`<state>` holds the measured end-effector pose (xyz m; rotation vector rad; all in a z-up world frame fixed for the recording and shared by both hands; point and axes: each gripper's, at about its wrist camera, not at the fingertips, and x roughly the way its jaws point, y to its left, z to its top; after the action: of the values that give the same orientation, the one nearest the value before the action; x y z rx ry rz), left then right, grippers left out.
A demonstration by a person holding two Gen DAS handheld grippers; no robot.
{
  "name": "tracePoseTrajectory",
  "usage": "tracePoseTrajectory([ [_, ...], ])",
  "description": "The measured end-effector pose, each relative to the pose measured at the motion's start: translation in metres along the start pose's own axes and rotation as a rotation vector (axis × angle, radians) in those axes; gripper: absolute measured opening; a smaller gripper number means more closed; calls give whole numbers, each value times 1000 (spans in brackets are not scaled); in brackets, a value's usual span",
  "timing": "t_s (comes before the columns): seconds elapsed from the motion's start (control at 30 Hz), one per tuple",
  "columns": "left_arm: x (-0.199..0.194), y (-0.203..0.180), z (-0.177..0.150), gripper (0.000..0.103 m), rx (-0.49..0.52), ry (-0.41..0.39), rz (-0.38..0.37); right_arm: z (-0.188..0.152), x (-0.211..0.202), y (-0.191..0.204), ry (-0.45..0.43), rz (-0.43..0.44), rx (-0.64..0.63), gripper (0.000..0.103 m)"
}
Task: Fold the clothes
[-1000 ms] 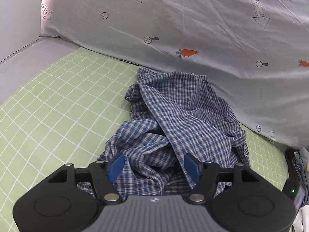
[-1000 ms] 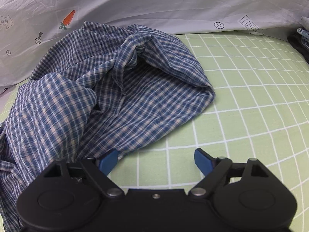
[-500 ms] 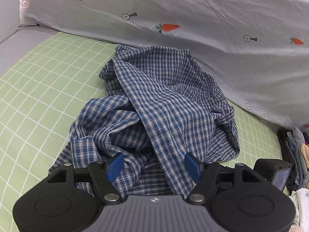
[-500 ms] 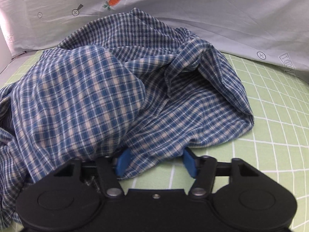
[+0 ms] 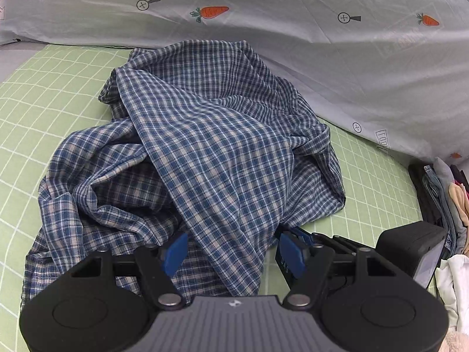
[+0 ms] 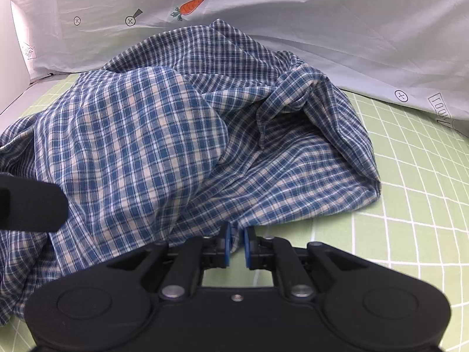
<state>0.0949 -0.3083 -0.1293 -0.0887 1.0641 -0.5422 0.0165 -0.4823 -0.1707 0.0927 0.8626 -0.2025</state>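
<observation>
Blue pads on my right gripper [image 6: 235, 245] are pinched nearly together on the near hem of the plaid shirt [image 6: 164, 135]. My left gripper [image 5: 231, 252] is spread wide, with crumpled shirt cloth bunched between its fingers. That shirt sits heaped on the green grid sheet [image 5: 44, 94], backed by a grey carrot-print sheet [image 5: 322, 29]. Stacked clothes [image 5: 445, 196] sit off to the right edge.

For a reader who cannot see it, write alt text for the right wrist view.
The right gripper pinches the near edge of a crumpled blue plaid shirt on a green checked sheet, with a grey carrot-print cloth behind.
</observation>
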Motion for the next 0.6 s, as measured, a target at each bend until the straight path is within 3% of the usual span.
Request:
tracePoseTrajectory([
  [0.2,13,-3,-2,63,18,22,22,0,-1,-1,1,1,10,10],
  [0.3,18,-1,-2,52,9,32,20,0,-1,1,1,-4,7,10],
  [0.47,26,3,-2,15,-7,47,17,0,-1,1,2,-3,11,10],
  [0.6,29,6,-3,2,-10,44,21,0,-1,0,3,-3,17,10],
])
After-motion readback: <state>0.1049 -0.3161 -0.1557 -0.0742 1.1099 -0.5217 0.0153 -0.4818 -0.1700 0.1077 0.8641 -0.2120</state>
